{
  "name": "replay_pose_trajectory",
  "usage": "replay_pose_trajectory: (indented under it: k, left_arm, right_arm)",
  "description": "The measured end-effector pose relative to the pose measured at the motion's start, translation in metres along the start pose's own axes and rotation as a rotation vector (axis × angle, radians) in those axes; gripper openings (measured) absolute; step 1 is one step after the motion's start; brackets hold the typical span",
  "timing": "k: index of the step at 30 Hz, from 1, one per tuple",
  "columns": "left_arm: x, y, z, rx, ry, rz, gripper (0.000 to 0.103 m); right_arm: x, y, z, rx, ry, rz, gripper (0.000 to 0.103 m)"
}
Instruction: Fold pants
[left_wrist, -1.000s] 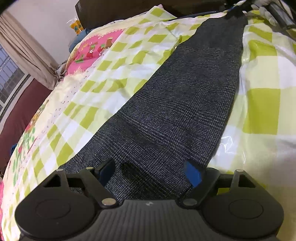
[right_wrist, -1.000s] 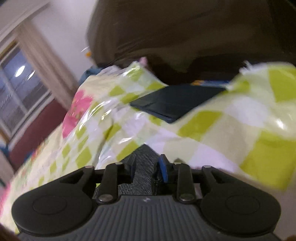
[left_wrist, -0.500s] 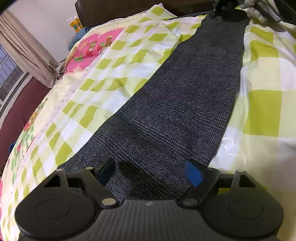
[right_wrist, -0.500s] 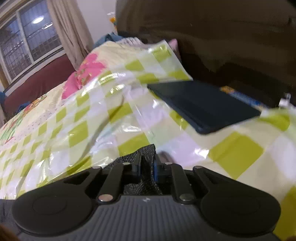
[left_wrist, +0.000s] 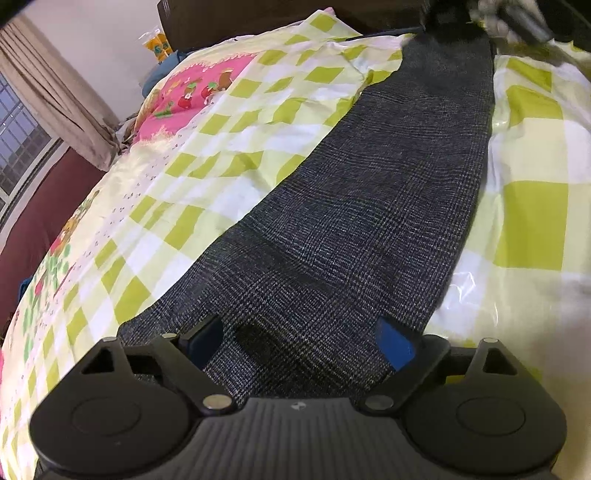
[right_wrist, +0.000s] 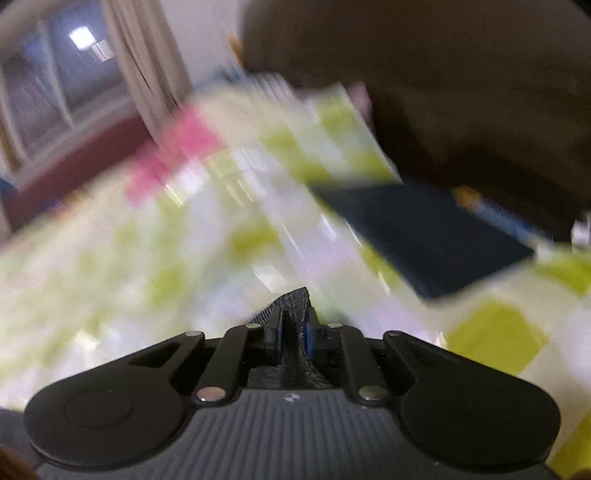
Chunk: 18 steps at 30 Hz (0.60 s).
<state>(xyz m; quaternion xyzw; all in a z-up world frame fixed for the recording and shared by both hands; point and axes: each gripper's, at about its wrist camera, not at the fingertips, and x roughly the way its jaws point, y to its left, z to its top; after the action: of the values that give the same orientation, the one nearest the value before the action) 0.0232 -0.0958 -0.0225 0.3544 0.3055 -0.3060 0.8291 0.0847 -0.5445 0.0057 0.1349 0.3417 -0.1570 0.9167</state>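
With the pants (left_wrist: 388, 206) laid lengthwise along the bed (left_wrist: 229, 155), the hem pinched in the right gripper (right_wrist: 291, 328) should be carried evenly toward the wide-spread, empty left gripper (left_wrist: 301, 343).

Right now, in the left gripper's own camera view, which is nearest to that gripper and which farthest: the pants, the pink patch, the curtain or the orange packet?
1. Pants: under the open left gripper.
2. Pink patch: up-left, on the bedspread.
3. Curtain and orange packet: both beyond the bed, at the upper left; too close to call.
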Motion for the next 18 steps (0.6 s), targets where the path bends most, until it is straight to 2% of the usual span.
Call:
replay_pose_trajectory:
  k: [2, 5, 6, 8, 9, 11, 12, 14, 17, 18]
  left_arm:
    - [-0.001, 0.000, -0.002, -0.001, -0.002, 0.005, 0.103]
    - [-0.006, 0.001, -0.008, -0.004, 0.000, 0.014, 0.103]
    - [-0.008, 0.003, -0.010, -0.007, -0.001, 0.023, 0.103]
    - [-0.014, 0.007, -0.014, -0.023, -0.001, 0.038, 0.103]
    - [-0.017, 0.010, -0.017, -0.038, -0.001, 0.046, 0.103]
    - [-0.023, 0.017, -0.023, -0.063, -0.002, 0.068, 0.103]
    - [-0.028, 0.021, -0.027, -0.074, -0.007, 0.081, 0.103]
    - [-0.036, 0.029, -0.036, -0.098, -0.014, 0.097, 0.103]
    - [-0.040, 0.043, -0.051, -0.128, -0.007, 0.133, 0.103]
    - [-0.039, 0.048, -0.058, -0.137, 0.012, 0.155, 0.103]
  right_arm:
    - [0.000, 0.014, -0.009, -0.081, -0.024, -0.047, 0.020]
    - [-0.006, 0.028, -0.010, -0.139, -0.049, -0.092, 0.020]
    - [-0.009, 0.030, -0.009, -0.144, -0.055, -0.124, 0.019]
    - [-0.019, 0.031, -0.006, -0.137, -0.082, -0.200, 0.029]
    - [-0.025, 0.033, -0.008, -0.142, -0.105, -0.236, 0.030]
    - [-0.038, 0.047, -0.010, -0.161, -0.146, -0.260, 0.032]
    - [-0.046, 0.060, -0.012, -0.182, -0.163, -0.228, 0.032]
    - [-0.058, 0.093, -0.016, -0.240, -0.182, -0.109, 0.032]
    - [-0.067, 0.160, -0.026, -0.353, -0.161, 0.137, 0.036]
    - [-0.066, 0.189, -0.033, -0.386, -0.118, 0.258, 0.036]
